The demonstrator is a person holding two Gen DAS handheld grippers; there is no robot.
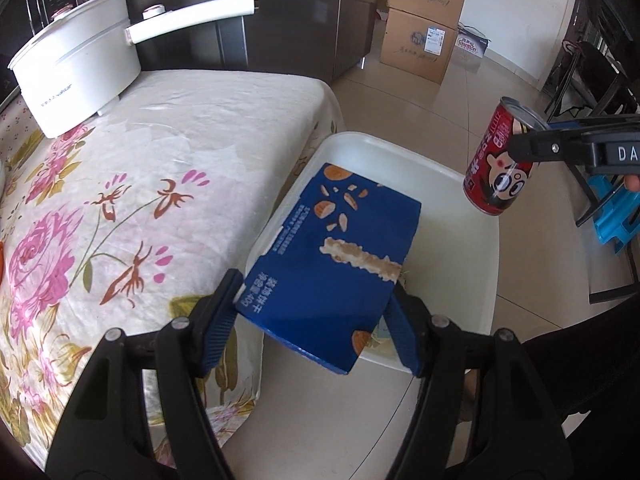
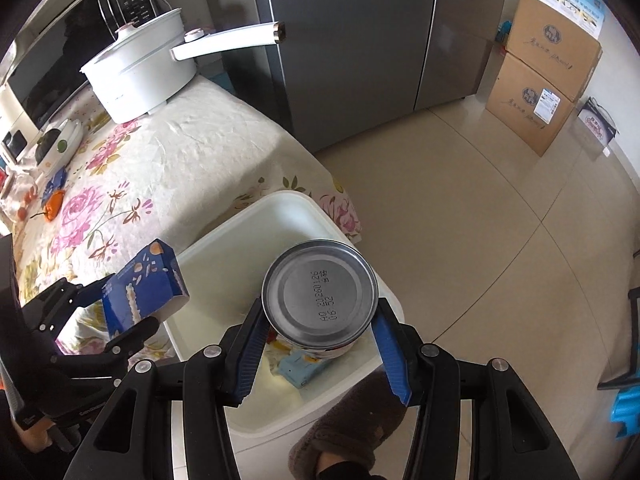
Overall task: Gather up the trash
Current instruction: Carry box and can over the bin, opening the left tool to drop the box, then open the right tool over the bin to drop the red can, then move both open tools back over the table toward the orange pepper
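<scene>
My left gripper (image 1: 316, 292) is shut on a blue snack box (image 1: 332, 248), one pad on each long side. The box hangs tilted over the near end of a white bin (image 1: 400, 144) on the floor beside the table. In the right wrist view the same box (image 2: 140, 292) and left gripper (image 2: 120, 312) are at the lower left, by the bin's rim (image 2: 288, 200). My right gripper (image 2: 320, 312) is shut on a red can (image 2: 320, 296), its silver end facing the camera, above the bin. From the left wrist the can (image 1: 496, 160) hangs at the right. A light blue packet (image 2: 298, 368) lies inside.
A table with a floral cloth (image 1: 140, 168) stands left of the bin and bears a white long-handled pot (image 1: 76, 76). A grey fridge (image 2: 360, 40) and stacked cardboard boxes (image 1: 424, 20) stand behind. A slippered foot (image 2: 352, 420) is by the bin; a blue stool (image 1: 616, 208) is at the right.
</scene>
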